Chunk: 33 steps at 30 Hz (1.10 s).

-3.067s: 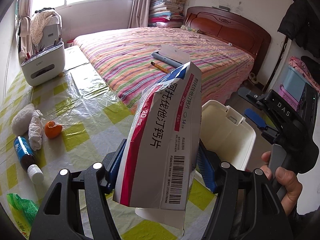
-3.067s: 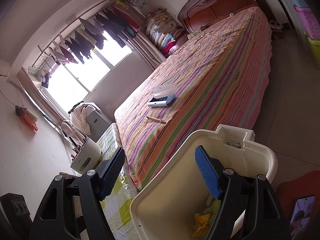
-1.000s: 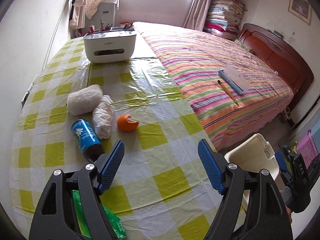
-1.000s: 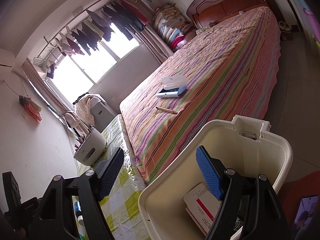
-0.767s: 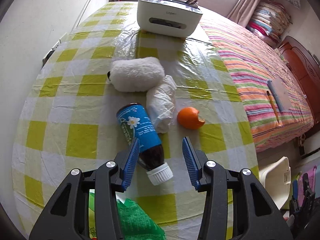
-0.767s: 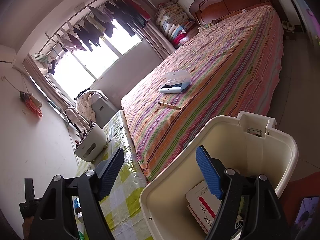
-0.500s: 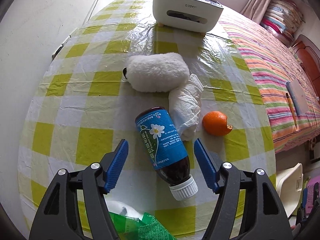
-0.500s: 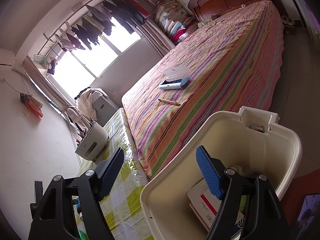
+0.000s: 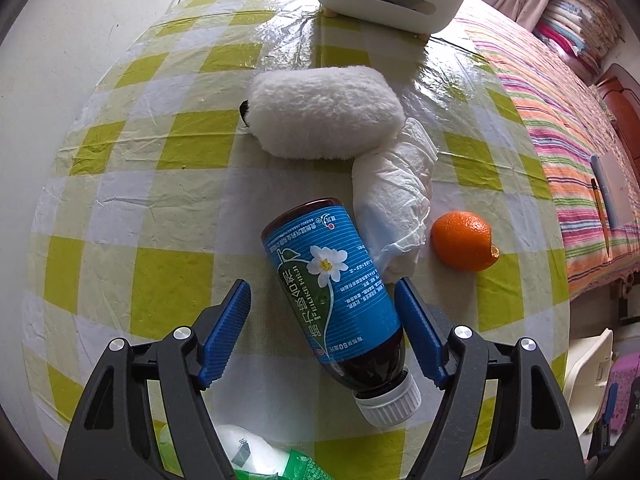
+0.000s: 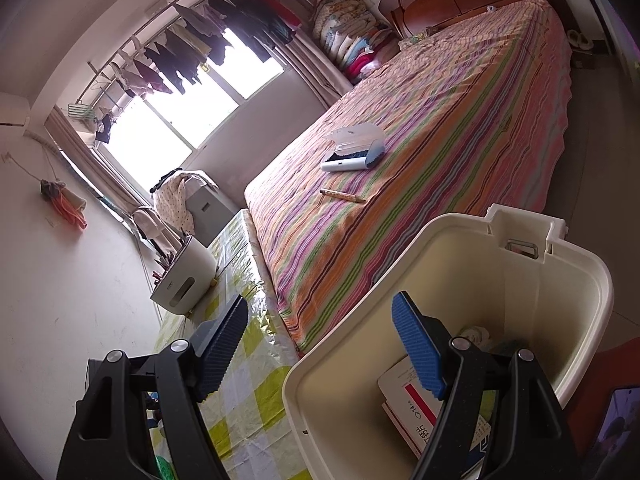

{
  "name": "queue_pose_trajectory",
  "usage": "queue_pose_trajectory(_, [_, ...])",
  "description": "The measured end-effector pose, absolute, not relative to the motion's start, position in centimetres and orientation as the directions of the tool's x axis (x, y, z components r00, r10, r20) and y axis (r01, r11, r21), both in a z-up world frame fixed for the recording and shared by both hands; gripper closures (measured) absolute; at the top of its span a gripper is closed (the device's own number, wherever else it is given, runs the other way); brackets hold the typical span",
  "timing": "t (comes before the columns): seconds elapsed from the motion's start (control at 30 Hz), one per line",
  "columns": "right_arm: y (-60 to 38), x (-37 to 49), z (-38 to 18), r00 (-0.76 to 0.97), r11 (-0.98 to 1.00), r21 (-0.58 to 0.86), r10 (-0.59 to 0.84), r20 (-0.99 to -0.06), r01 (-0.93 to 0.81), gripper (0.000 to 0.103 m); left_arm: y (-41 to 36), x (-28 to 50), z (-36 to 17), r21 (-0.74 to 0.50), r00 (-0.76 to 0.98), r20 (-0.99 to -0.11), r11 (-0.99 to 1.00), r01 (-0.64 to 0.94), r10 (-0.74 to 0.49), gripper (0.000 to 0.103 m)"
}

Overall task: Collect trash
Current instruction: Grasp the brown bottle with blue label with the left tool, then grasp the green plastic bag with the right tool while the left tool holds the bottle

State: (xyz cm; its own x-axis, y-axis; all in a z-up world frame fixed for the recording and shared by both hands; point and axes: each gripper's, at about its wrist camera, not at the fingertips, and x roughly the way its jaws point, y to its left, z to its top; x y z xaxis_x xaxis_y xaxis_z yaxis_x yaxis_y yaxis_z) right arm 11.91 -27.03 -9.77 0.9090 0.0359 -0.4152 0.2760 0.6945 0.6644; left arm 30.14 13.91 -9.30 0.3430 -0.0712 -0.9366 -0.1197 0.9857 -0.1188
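Green bag (image 9: 280,468) half-hidden under wide left claw (image 9: 324,332) straddling bottle (image 9: 340,300); right claw (image 10: 320,344) wide, empty.

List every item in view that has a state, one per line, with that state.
Left tool: open, straddling the bottle, pads not pressing.
Right tool: open, empty.
Bottle: lying on its side, capped.
Orange: partly peeled, resting on the table.
Tissue wad: crumpled, touching the bottle.
Bin: lidless, medicine box inside.
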Motion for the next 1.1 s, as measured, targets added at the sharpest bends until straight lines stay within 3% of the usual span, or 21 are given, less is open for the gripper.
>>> queue_pose_trajectory(0.3, [-26.0, 12.4, -9.8, 0.903, 0.715, 0.644, 0.042, -0.428, 0.272, 0.030, 14.2, 29.8, -9.6, -0.114, 0.357, -0.931, 0.991, -0.067, -0.083, 0.049])
queue_pose_trajectory(0.57, [-23.2, 13.2, -9.3, 0.905, 0.762, 0.621, 0.118, -0.409, 0.182, 0.030, 15.7, 28.9, -9.2, -0.163, 0.399, -0.908, 0.985, -0.049, -0.130, 0.051])
queue_pose_trajectory(0.87, [-17.1, 15.4, -9.9, 0.807, 0.756, 0.650, 0.429, -0.406, -0.075, 0.030, 17.2, 27.4, -7.4, -0.179, 0.468, -0.873, 0.983, -0.039, -0.140, 0.053])
queue_pose_trajectory(1.1, [-10.1, 16.5, -10.7, 0.604, 0.665, 0.686, 0.686, -0.406, -0.295, 0.031, 17.6, 26.3, -6.5, -0.172, 0.505, -0.852, 0.985, -0.020, -0.139, 0.054])
